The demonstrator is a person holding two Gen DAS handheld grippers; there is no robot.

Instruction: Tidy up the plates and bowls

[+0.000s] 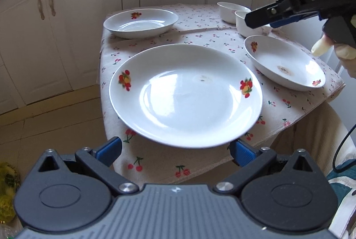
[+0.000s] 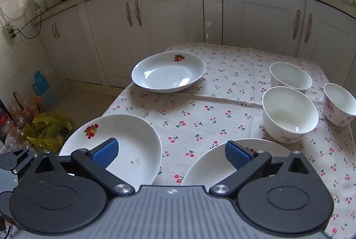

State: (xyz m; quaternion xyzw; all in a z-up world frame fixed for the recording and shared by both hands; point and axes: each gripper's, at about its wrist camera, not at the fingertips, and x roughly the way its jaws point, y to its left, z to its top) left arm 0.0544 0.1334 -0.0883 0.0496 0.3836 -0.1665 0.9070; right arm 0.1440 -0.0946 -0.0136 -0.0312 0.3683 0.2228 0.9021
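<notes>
A large white plate with fruit prints (image 1: 185,95) lies on the cherry-print tablecloth (image 1: 200,38) just ahead of my open, empty left gripper (image 1: 175,150); it also shows in the right wrist view (image 2: 138,145). A second plate (image 1: 283,63) lies at the right, also under my right gripper (image 2: 211,163). A third plate (image 1: 141,23) (image 2: 168,72) lies at the far left. Three white bowls (image 2: 289,114) (image 2: 290,77) (image 2: 339,104) stand at the right. My right gripper (image 2: 171,153) is open and empty, hovering above the two near plates; it shows in the left wrist view (image 1: 262,16).
White kitchen cabinets (image 2: 169,20) stand behind the table. The table's left edge drops to a tiled floor (image 1: 55,118). A yellow bag (image 2: 50,129) and a blue jug (image 2: 41,83) sit on the floor at left.
</notes>
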